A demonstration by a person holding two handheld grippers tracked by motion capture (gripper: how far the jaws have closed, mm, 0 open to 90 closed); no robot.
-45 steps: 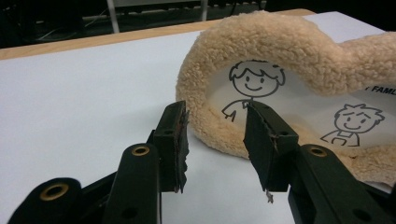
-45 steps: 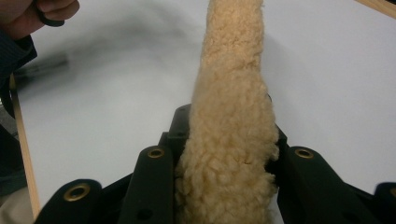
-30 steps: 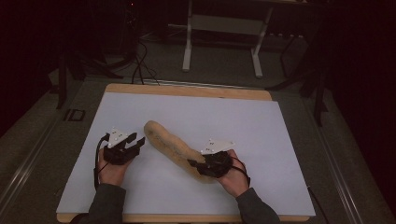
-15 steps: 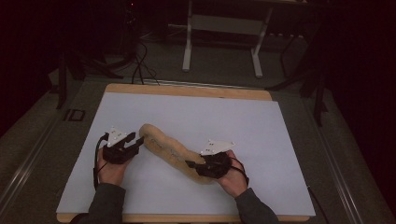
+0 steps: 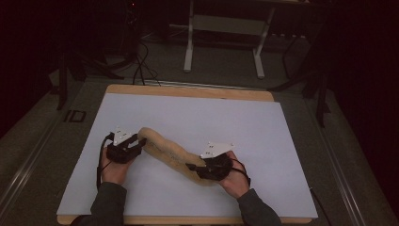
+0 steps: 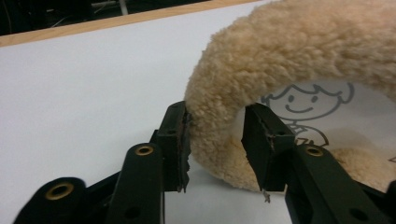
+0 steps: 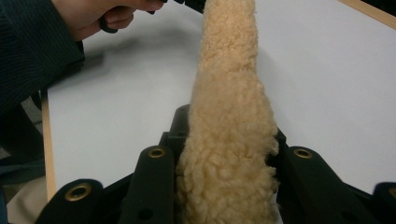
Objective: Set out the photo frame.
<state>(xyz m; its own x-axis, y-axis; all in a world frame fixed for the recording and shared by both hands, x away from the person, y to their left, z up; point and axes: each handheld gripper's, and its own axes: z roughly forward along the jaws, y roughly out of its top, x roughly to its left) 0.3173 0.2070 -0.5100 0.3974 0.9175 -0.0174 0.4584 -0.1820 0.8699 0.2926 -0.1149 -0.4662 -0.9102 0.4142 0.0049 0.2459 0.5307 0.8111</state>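
Note:
A long tan fleecy piece (image 5: 164, 148) lies slantwise on the white table top (image 5: 235, 117), arched between both hands. My left gripper (image 5: 138, 143) is at its far left end. In the left gripper view the jaws have just been closing, and the pads of my left gripper (image 6: 215, 135) now touch both sides of the fleece (image 6: 289, 46). A white lining with a cartoon drawing (image 6: 303, 100) shows under the arch. My right gripper (image 5: 194, 169) is shut on the near right end. In the right gripper view the fleece (image 7: 229, 56) packs the gap in that gripper (image 7: 226, 140).
The white top sits on a wooden board (image 5: 188, 90) whose edge shows at the back and front. Beyond it, on the dark floor, stand the legs of a white frame (image 5: 190, 47) and some cables (image 5: 139, 66).
The fleece's left end has shifted toward the left gripper and the piece has bent into an arch. The left jaws have come in around that end. The right hand has stayed put.

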